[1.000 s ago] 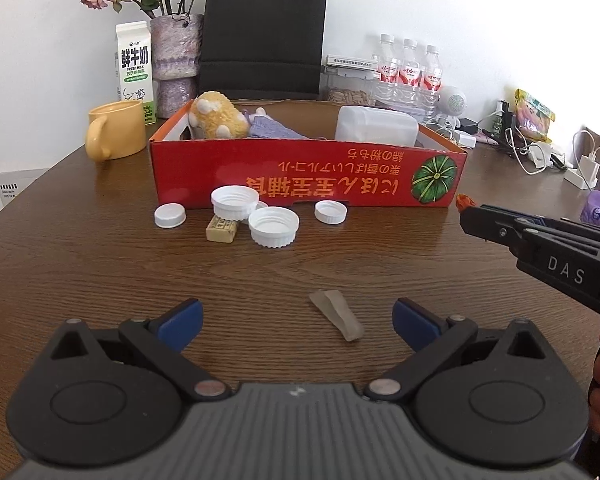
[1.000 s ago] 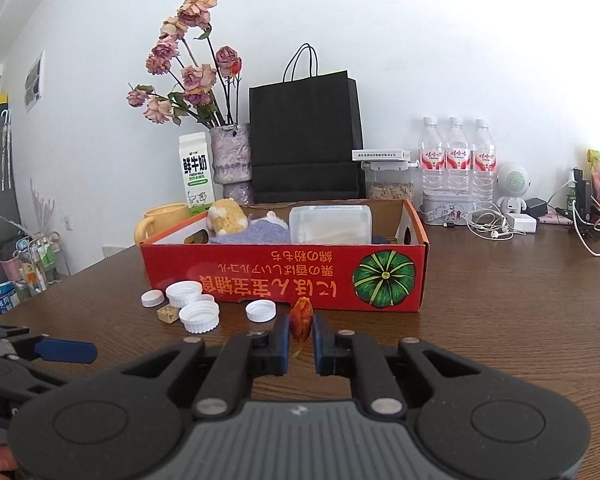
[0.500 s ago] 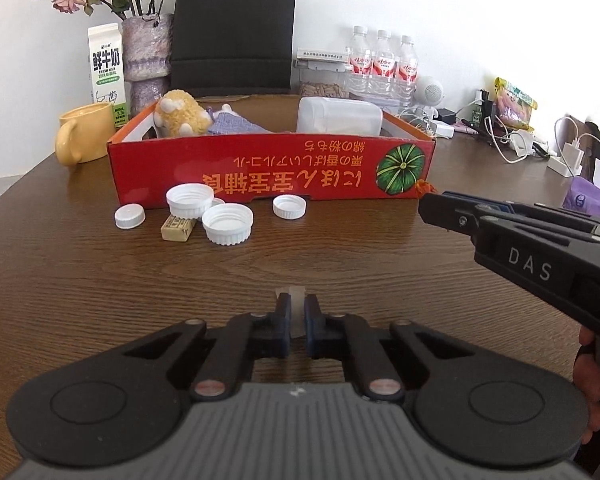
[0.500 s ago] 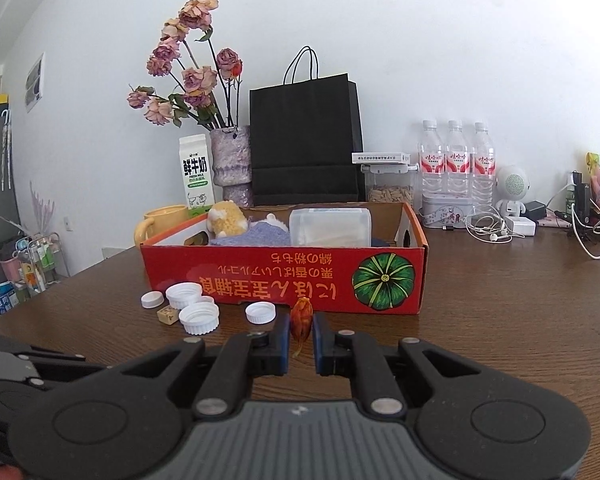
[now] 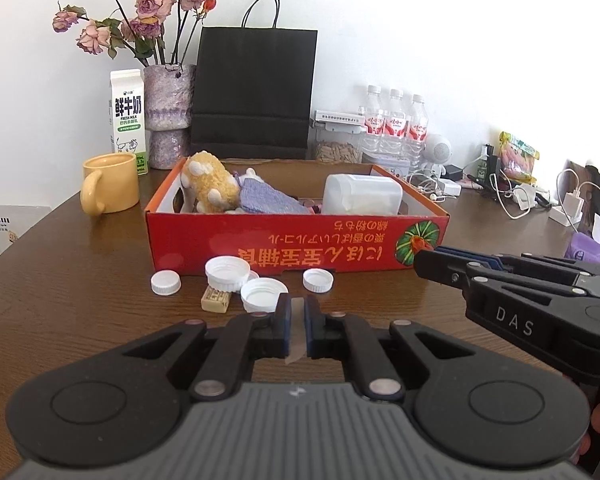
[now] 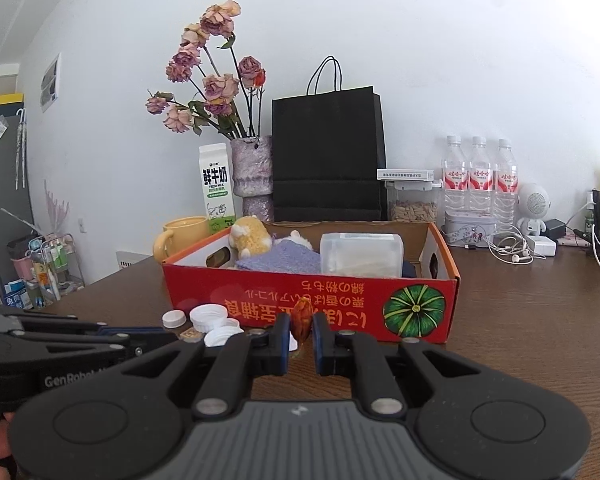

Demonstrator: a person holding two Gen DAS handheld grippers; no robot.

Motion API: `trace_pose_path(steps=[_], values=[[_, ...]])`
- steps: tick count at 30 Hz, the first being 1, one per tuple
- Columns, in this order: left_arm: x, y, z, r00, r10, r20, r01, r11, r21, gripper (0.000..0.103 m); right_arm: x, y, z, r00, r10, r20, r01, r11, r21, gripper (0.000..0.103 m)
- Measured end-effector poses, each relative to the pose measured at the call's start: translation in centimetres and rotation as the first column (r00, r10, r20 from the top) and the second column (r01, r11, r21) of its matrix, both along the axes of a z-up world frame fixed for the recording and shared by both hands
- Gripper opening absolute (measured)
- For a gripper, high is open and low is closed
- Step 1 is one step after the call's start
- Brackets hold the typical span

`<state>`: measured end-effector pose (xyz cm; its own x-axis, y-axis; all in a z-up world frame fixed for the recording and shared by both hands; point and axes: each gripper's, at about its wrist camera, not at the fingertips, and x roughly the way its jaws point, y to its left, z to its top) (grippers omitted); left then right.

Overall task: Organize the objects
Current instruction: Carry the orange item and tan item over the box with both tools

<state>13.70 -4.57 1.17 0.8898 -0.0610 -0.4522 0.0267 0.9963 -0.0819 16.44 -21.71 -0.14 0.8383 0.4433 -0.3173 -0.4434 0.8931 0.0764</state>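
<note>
My left gripper (image 5: 297,326) is shut on a flat grey-beige piece (image 5: 296,330) and holds it above the wooden table (image 5: 80,280). An orange-brown dried thing (image 6: 302,318) sits pinched in my right gripper (image 6: 301,334), which is shut on it and also shows at the right of the left wrist view (image 5: 420,256). Straight ahead stands the red cardboard box (image 5: 300,246) with a yellow plush toy (image 5: 210,188), a purple cloth (image 5: 268,202) and a clear plastic tub (image 5: 362,196) inside. Several white caps (image 5: 226,274) and a tan block (image 5: 216,300) lie before the box.
A yellow mug (image 5: 110,188), milk carton (image 5: 127,120), vase of dried roses (image 5: 168,116) and black paper bag (image 5: 254,92) stand behind the box. Water bottles (image 5: 394,126), chargers and cables (image 5: 512,200) crowd the back right. The left gripper's body (image 6: 52,356) lies low left in the right wrist view.
My left gripper closed on the grey-beige piece that lay on the table and has lifted it. The right gripper has kept still with its orange-brown thing.
</note>
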Motion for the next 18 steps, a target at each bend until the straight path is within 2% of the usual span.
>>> trace_pose_path(steps=[18], values=[[4.5, 3.9, 3.2, 0.994, 0.051, 0.092, -0.047, 0.997, -0.053, 0.008, 5.3, 4.3, 2.5, 0.999, 0.037, 0.022, -0.036, 0.999, -0.025, 0.011]])
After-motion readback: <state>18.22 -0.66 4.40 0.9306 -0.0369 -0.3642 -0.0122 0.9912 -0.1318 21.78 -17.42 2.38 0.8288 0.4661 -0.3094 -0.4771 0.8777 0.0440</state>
